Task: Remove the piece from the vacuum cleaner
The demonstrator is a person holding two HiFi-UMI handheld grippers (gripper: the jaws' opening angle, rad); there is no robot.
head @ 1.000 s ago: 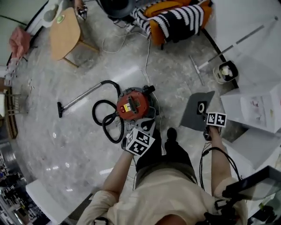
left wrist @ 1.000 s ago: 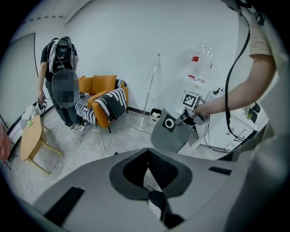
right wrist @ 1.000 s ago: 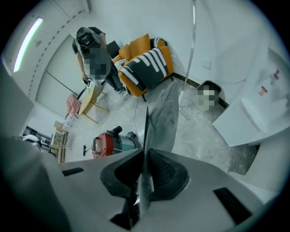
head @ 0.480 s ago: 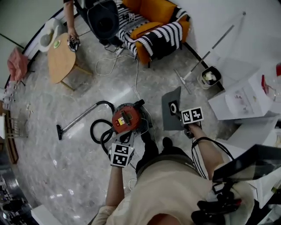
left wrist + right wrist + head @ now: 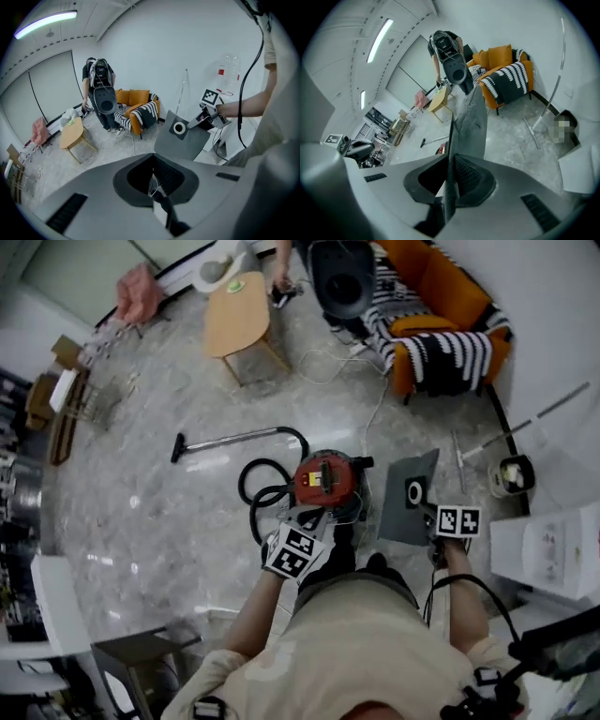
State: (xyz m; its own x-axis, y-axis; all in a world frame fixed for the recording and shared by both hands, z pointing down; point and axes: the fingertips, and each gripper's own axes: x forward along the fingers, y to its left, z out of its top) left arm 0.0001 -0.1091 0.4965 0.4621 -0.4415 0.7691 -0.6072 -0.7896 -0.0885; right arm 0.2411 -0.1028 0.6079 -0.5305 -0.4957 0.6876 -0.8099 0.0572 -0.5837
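red vacuum cleaner [image 5: 325,477], black hose [image 5: 302,434]; beside it grey piece [image 5: 405,512], white ring; beyond it orange armchair [image 5: 452,287], black-and-white striped throw [image 5: 441,357].

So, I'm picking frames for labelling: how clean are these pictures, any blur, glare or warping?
Head view: strong fisheye bend, sharp, pale sheen on the floor. Left gripper view: dark round vignette, ceiling lamp blown out. Right gripper view: grey piece looms edge-on, soft up close.
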